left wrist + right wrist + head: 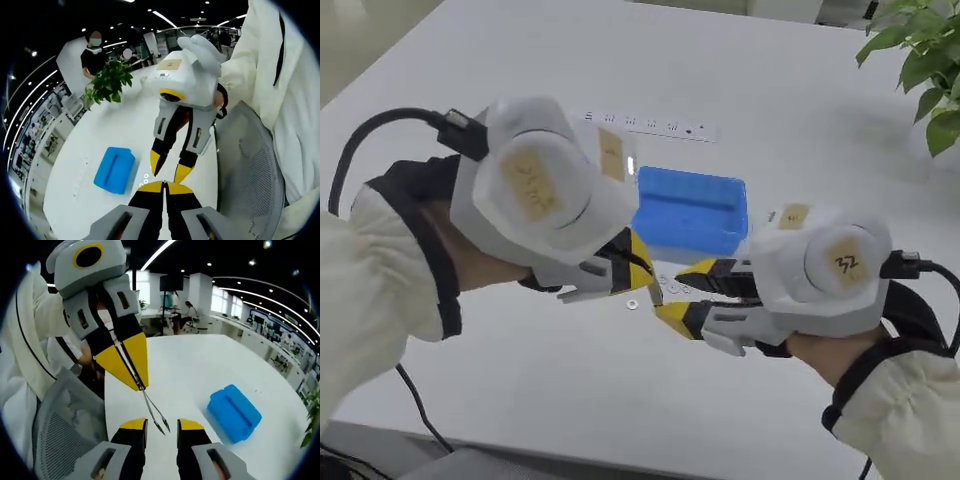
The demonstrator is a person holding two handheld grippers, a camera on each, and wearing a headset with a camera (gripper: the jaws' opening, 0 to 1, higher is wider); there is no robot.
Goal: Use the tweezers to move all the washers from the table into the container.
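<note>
My left gripper (642, 268) is shut on a pair of thin metal tweezers (154, 414), whose two tips reach down between the open jaws of my right gripper (161, 426). In the left gripper view my left gripper (164, 187) points at the right gripper (167, 170), which faces it with its jaws apart. Small washers (632, 304) lie on the white table just below and between the two grippers. A blue rectangular container (690, 212) stands just behind them, also seen as the blue container (115, 170) and the blue container (234, 412).
A thin marked strip (650, 125) lies on the table (550, 390) beyond the container. A green plant (920, 60) is at the far right corner. A grey mesh chair (250, 170) stands at the table's near edge.
</note>
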